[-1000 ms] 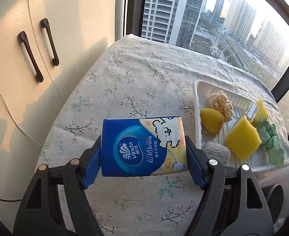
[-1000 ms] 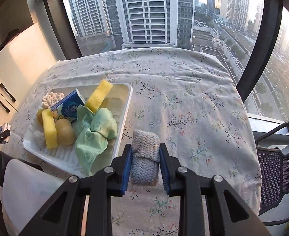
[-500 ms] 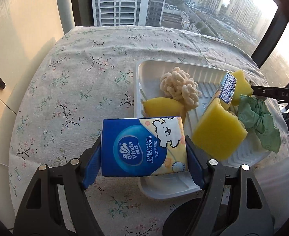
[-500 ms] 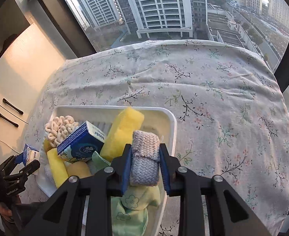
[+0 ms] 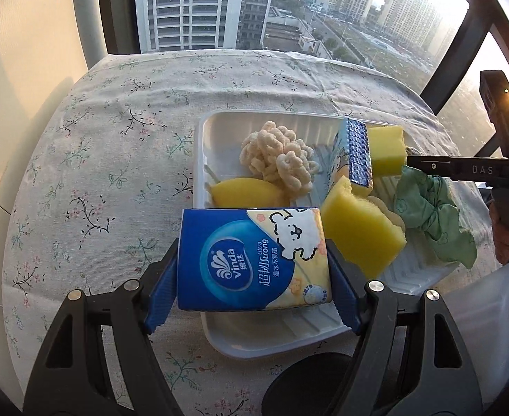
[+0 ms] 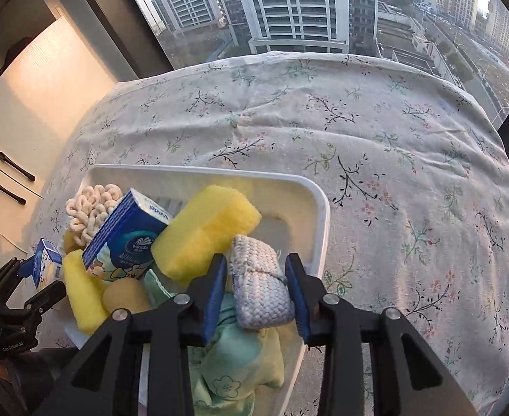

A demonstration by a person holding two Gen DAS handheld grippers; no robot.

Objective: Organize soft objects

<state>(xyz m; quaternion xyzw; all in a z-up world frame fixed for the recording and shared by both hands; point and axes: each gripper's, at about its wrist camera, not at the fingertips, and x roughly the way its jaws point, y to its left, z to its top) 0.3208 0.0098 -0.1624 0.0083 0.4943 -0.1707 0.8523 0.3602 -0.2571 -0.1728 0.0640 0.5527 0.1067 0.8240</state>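
My left gripper (image 5: pixel 252 260) is shut on a blue and yellow tissue pack (image 5: pixel 251 260) above the near left corner of the white tray (image 5: pixel 220 339). In the right wrist view my right gripper (image 6: pixel 256 263) hangs over the tray's (image 6: pixel 320 208) near right part. Its jaws are opening, and a grey knitted pad (image 6: pixel 259 287) lies tilted between them with a gap on its left side. The tray holds yellow sponges (image 6: pixel 206 228), a second tissue pack (image 6: pixel 129 239), a cream knotted piece (image 5: pixel 275 159) and a green cloth (image 6: pixel 244 367).
The tray lies on a table under a floral cloth (image 6: pixel 393 138), next to a large window. A cupboard with dark handles (image 6: pixel 15 170) stands to the left. The right gripper's black finger (image 5: pixel 462 170) reaches over the tray's right side, above a green scrunchie (image 5: pixel 434 215).
Both grippers came in over the tray from the bare cloth. The right jaws, earlier shut on the knitted pad, have parted, and the pad now tilts between them.
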